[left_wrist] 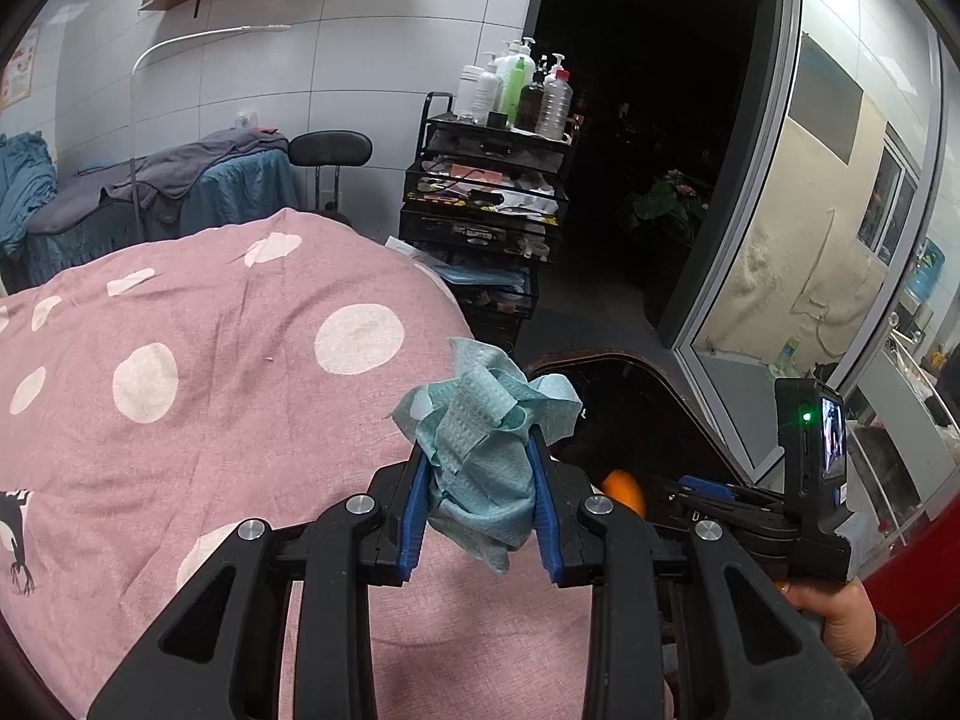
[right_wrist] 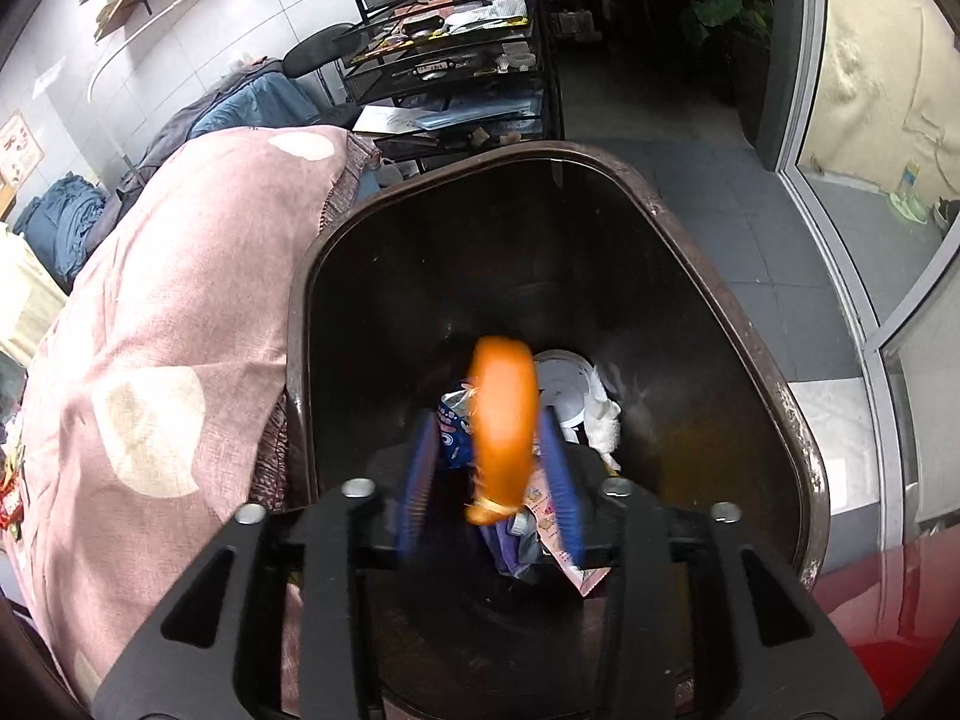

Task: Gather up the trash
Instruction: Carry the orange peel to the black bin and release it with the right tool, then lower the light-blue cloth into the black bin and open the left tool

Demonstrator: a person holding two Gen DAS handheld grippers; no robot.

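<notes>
Teal crumpled cloth (left_wrist: 480, 450) sits clamped in my left jaws over the pink bedspread (left_wrist: 210, 390); my right jaws stand apart around blurred orange trash (right_wrist: 503, 420) above the brown bin (right_wrist: 690, 228).

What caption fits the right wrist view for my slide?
Right gripper poised over the open brown bin, a blurred orange peel between its fingers above trash already inside.

A beauty or massage salon: a treatment bed draped in blue and grey towels (left_wrist: 150, 192), a black mesh trolley (left_wrist: 486, 192) topped with pump bottles (left_wrist: 516, 84), white tiled walls.
</notes>
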